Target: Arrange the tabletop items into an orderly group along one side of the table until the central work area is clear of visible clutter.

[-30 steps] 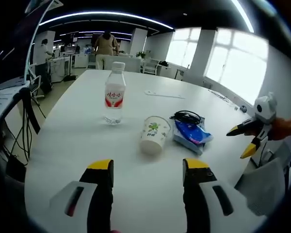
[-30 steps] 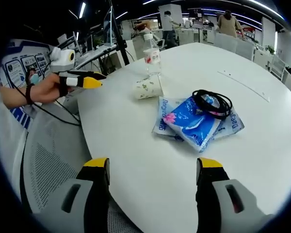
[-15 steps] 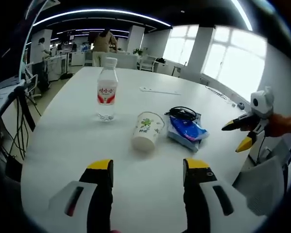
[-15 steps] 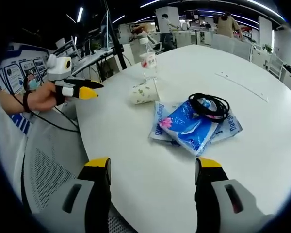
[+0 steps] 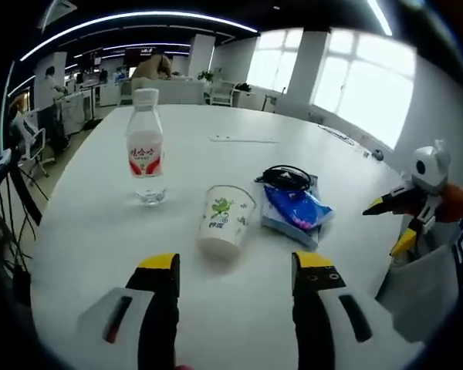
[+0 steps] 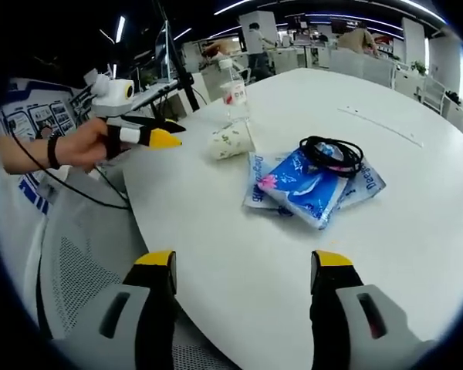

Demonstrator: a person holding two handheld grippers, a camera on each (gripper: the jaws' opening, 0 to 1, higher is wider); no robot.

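Note:
On the white table a paper cup with a green print lies on its side, just ahead of my open left gripper. A clear water bottle with a red label stands upright to the cup's left. Blue tissue packs lie right of the cup with a coiled black cable on top. In the right gripper view the packs, cable, cup and bottle sit beyond my open right gripper. The left gripper shows near the table's edge, and the right gripper hangs off the table's right side.
A flat white strip lies farther back on the table. A grey mesh chair stands at the near edge. Desks, monitors and people fill the office behind. Windows line the right wall.
The left gripper has moved closer to the cup and a little right, so the cup and bottle look larger. The right gripper has shifted slightly; nothing on the table has moved.

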